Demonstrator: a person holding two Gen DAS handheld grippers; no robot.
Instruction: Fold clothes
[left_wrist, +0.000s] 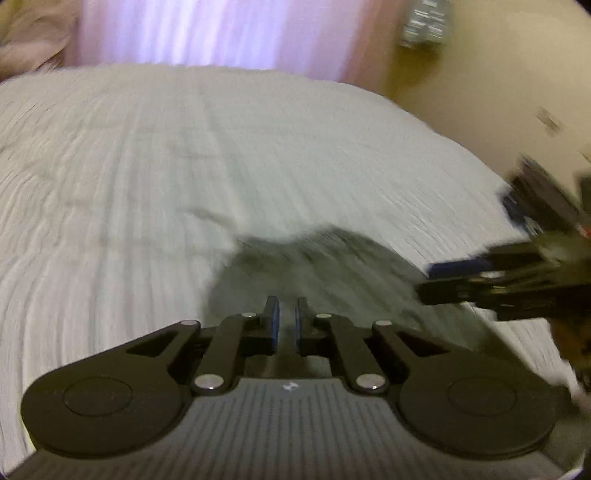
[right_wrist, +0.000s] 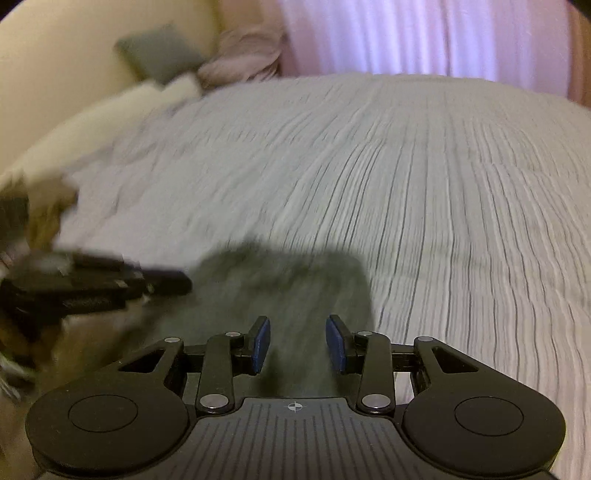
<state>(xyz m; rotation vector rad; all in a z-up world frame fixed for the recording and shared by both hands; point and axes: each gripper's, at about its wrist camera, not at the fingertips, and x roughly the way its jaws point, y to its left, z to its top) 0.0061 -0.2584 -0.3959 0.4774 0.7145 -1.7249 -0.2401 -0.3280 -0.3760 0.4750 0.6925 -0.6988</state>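
I can read no words, brand names or numbers anywhere in these views; the blur smears whatever print there may be. The only signs I make out are two small white marks. One is a pale emblem (left_wrist: 290, 386) on the ribbed grey body of my left claw, too smeared to tell its shape. The other is a crosshair circle (right_wrist: 294, 407) on the ribbed grey body of my right claw.

Open bedspread (right_wrist: 424, 177) is seen ahead and to either side. Near the grippers, passage is blocked only by the dark garment (right_wrist: 288, 284); pillows (right_wrist: 110, 110) crowd one far corner.
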